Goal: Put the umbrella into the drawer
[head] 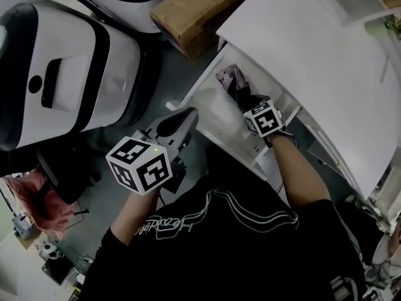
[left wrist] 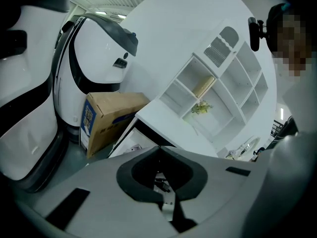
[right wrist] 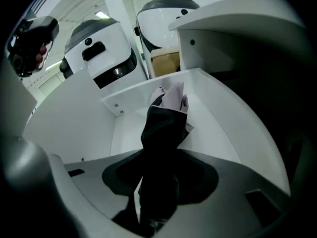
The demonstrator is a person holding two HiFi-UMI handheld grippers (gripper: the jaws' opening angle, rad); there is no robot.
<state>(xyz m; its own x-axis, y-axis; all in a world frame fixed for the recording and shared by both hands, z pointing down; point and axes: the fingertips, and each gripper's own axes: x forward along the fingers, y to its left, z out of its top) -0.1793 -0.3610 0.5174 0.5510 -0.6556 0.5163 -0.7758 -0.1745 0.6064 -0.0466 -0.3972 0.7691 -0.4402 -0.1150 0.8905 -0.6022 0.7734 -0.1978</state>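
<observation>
Right gripper view has the right gripper (right wrist: 161, 155) clamped on a dark folded fabric umbrella (right wrist: 161, 128), its jaws held fairly wide by the bundle between them. The umbrella's pale lilac end points away from the jaws and down into the open white drawer (right wrist: 218, 118), near its far wall (whether it touches the drawer floor I cannot tell). In the head view the drawer stands pulled out from under the flat white cabinet top (head: 313, 49), and the right gripper's marker cube is over the drawer. The left gripper (head: 178, 119) hangs outside the drawer, just beside its outer corner, with its jaws together and nothing between them. A brown cardboard box (head: 194, 8) sits beyond the drawer, next to a large white machine with black trim (head: 69, 74).
</observation>
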